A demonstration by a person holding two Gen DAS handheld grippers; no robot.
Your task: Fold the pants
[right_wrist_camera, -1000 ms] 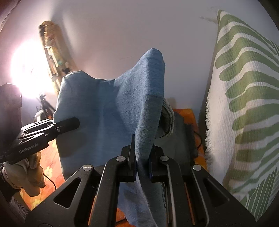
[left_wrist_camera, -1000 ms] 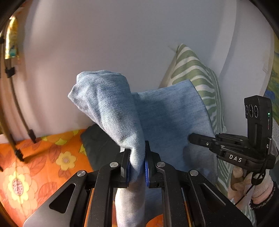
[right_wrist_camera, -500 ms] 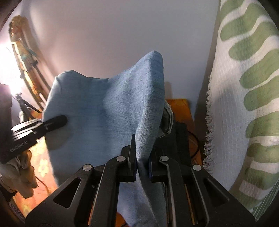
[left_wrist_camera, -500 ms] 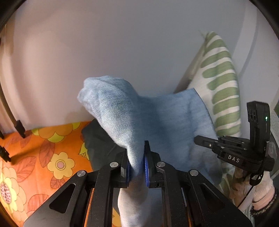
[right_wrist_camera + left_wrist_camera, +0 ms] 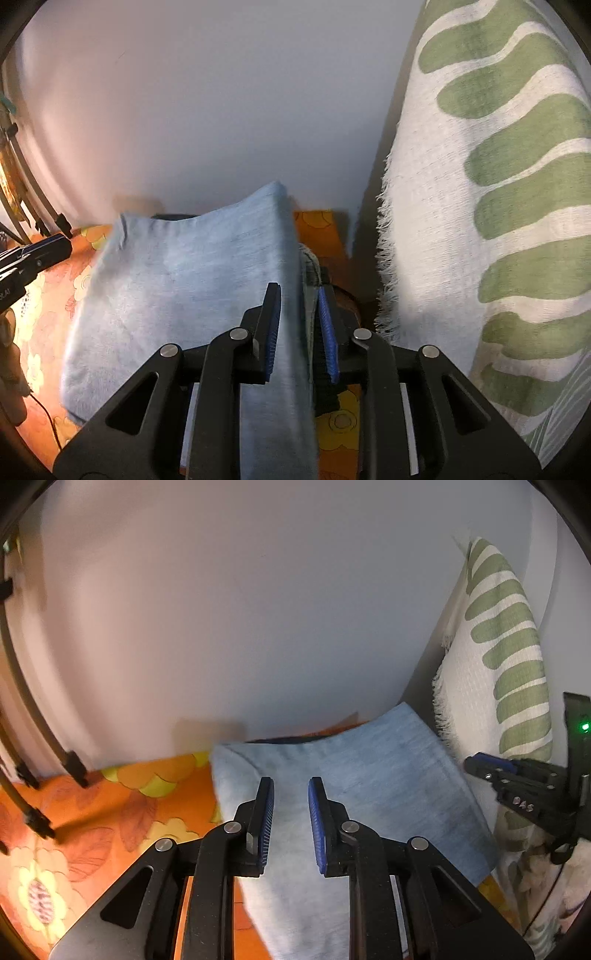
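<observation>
pants dropped onto bedspread | both grippers' fingers just opened

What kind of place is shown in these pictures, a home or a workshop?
Most likely a home, probably a bed or sofa in a bedroom. A floral orange cover lies under the blue pants, a green-patterned cushion leans at the side, and a plain white wall stands close behind.
</observation>
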